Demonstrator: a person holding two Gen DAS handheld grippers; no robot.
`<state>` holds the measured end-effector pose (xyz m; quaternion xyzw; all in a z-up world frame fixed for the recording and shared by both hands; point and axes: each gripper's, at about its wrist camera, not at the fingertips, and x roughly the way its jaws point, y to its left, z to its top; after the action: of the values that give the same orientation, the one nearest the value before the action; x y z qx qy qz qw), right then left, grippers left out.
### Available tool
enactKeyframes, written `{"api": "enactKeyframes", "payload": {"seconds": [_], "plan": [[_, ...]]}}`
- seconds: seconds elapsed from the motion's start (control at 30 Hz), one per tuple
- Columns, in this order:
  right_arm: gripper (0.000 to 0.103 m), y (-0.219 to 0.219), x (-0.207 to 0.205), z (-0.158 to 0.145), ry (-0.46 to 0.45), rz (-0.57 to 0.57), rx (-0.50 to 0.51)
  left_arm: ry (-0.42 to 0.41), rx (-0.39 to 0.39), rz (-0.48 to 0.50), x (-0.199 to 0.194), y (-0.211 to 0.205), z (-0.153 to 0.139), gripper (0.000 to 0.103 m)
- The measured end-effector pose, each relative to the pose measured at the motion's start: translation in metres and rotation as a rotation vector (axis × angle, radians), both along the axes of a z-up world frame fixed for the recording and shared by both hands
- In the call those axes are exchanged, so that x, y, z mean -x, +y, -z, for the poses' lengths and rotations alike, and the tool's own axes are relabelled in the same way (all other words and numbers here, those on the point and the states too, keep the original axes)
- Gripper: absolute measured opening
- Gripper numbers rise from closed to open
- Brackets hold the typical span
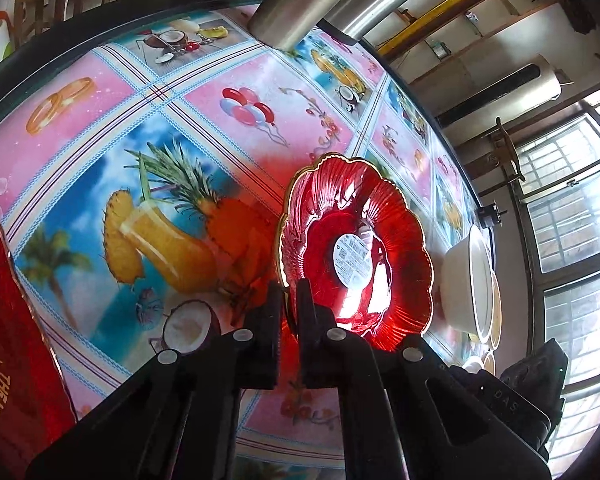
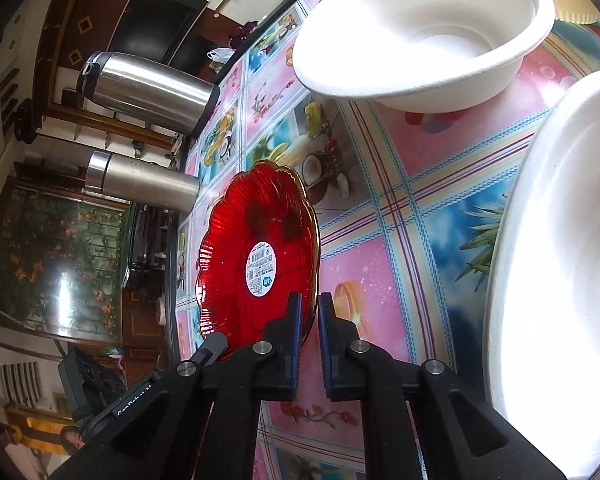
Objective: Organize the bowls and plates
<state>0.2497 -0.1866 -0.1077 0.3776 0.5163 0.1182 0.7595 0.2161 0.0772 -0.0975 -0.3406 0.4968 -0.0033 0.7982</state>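
My left tongs (image 1: pixel 291 292) pinch rim of red plate (image 1: pixel 356 256) (sticker in middle). My right tongs (image 2: pixel 309 306) pinch rim too. White bowl (image 2: pixel 420 36) near.

White bowls (image 2: pixel 420 36) crowd tablecloth (image 2: pixel 380 200); flasks (image 2: pixel 148 88) behind.

red plate (image 1: pixel 360 256): translucent, scalloped gilt rim, white label at centre, on the table.
white bowls (image 2: pixel 420 32): two, upright, empty, beside the plate; nearer one (image 2: pixel 560 280) close to camera.
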Motion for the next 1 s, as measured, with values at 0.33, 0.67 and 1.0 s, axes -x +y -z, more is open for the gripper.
{"api": "enactKeyframes", "payload": {"seconds": [0.33,0.67,1.0], "plan": [[0.008,0.011,0.011,-0.021,-0.097,-0.019,0.053,-0.056,-0.048,0.007,0.014,0.0,-0.028,0.005],[0.008,0.054,0.046,-0.059,-0.262,-0.109,0.093,-0.125,-0.098,-0.03,0.063,0.03,-0.063,0.006],[0.009,0.132,0.11,-0.079,-0.359,-0.25,0.102,-0.163,-0.15,-0.099,0.137,0.093,-0.082,0.007]]}}
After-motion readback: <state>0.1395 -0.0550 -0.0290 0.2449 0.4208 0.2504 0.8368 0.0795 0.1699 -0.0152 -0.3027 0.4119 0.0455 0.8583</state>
